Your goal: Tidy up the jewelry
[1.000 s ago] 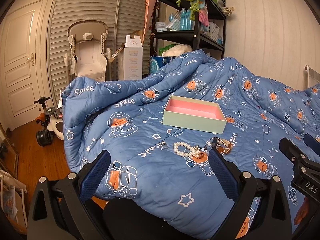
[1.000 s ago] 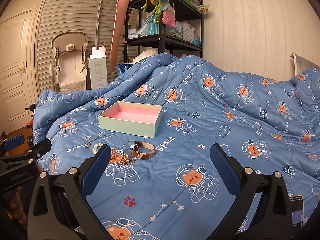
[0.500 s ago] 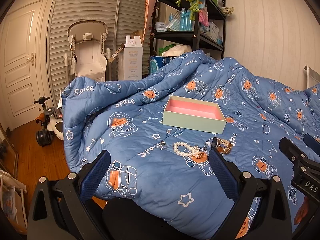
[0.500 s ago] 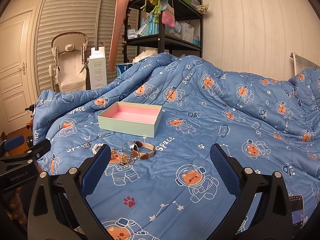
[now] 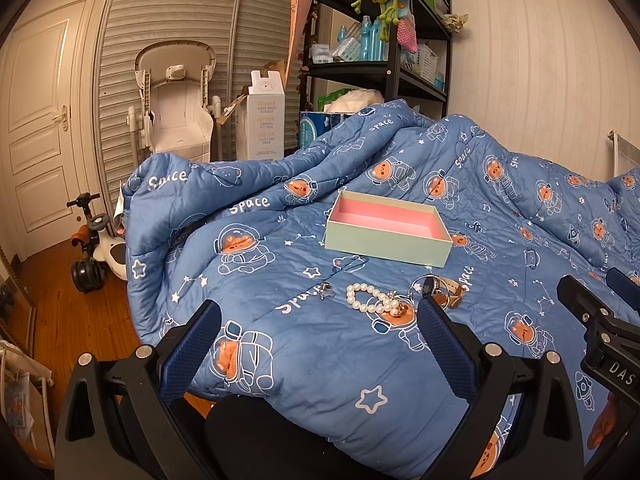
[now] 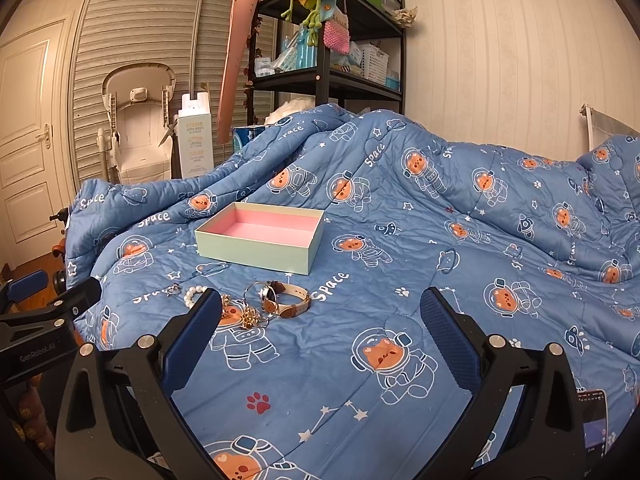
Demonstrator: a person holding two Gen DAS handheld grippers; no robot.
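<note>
An open mint-green box with a pink inside (image 5: 386,230) (image 6: 260,236) lies on a blue space-print quilt (image 5: 320,344). In front of it sit a pearl bracelet (image 5: 366,296) (image 6: 192,294), a small ring (image 5: 326,290) (image 6: 174,289), a gold trinket (image 5: 394,306) (image 6: 250,316) and a wristwatch with a tan strap (image 5: 442,292) (image 6: 286,300). My left gripper (image 5: 318,340) hangs open, just short of the jewelry. To the right of the jewelry my right gripper (image 6: 320,334) is open over bare quilt. Neither holds anything.
A black shelf unit (image 5: 394,68) stands behind the bed with bottles and toys. A white baby seat (image 5: 176,100), a tall carton (image 5: 266,120) and a ride-on toy (image 5: 96,252) stand on the wooden floor at left. The quilt bulges up toward the back and right.
</note>
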